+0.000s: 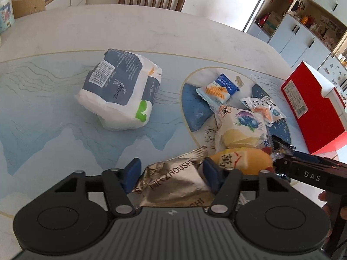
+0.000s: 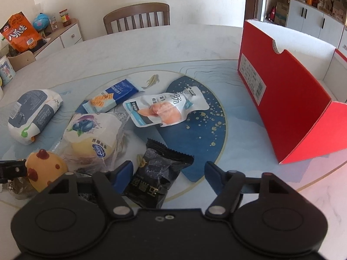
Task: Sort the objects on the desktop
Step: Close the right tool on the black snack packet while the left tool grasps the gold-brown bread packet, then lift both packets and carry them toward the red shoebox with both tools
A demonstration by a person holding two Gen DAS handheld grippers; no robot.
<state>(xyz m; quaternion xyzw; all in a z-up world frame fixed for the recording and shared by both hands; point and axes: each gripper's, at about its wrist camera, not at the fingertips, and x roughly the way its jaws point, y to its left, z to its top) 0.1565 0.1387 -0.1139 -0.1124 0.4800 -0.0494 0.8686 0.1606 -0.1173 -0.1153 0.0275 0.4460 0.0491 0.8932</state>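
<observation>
Snack packets lie scattered on the table point(image 2: 151, 43). A gold foil packet point(image 1: 173, 179) sits between the blue pads of the left gripper point(image 1: 171, 171); the right pad presses its edge, while the left pad looks just clear of it, though the crumpled foil makes that hard to judge. The right gripper point(image 2: 168, 173) stands fairly wide over a black packet point(image 2: 156, 179), whose left side is at the left pad and whose right side is well apart from the other pad.

Just beside the foil packet is a yellow toy with red spots point(image 2: 45, 169). Beyond it lies a blueberry cake in a clear wrapper point(image 2: 93, 136), then a white pouch with a pink picture point(image 2: 164, 108) and a blue and white cracker packet point(image 2: 112, 97). A pack of tissues point(image 1: 121, 88) rests apart from these, on the left. An open red box point(image 2: 292, 112) stands upright on the right side of the table, and a wooden chair point(image 2: 136, 17) is at the far edge.
</observation>
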